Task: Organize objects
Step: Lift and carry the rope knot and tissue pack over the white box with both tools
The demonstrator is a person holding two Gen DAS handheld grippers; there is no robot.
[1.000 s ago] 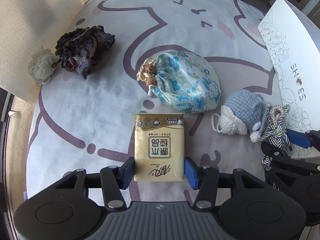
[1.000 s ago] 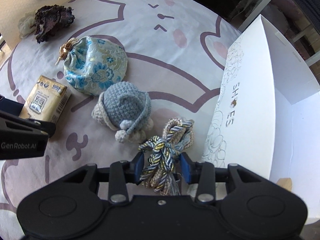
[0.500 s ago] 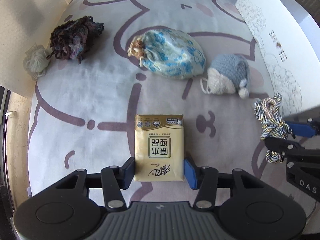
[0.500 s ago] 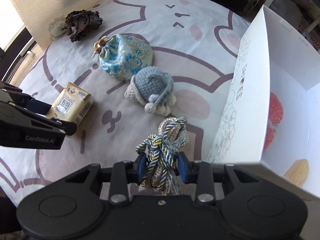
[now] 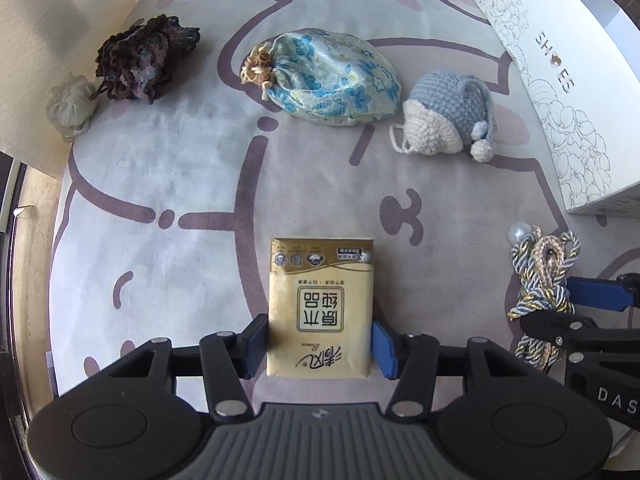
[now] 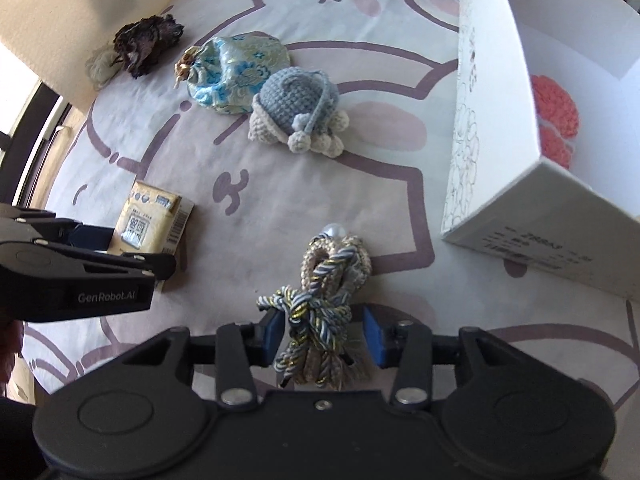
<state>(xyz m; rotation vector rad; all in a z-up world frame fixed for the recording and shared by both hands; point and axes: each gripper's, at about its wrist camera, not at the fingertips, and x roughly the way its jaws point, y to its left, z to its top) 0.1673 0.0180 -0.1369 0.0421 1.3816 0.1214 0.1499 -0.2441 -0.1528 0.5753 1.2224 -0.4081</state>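
Jaws opening (both): tissue pack (image 5: 321, 307), cord bundle (image 6: 325, 308).

A cartoon-print cloth (image 5: 168, 152) is carrying dark yarn (image 5: 140, 62), a floral pouch (image 5: 332, 80), a crocheted hat (image 5: 448, 116) and a white box (image 5: 560, 92).

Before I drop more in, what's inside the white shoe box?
Inside the white shoe box, a red-orange crocheted piece lies against the near wall. That wall hides the rest of the floor.

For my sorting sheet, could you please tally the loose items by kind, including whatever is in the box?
Crocheted or yarn items: 3 (blue crocheted hat, dark yarn bundle, red crocheted piece)
Satin pouches: 1
Tissue packs: 1
Braided cord bundles: 1
Total: 6
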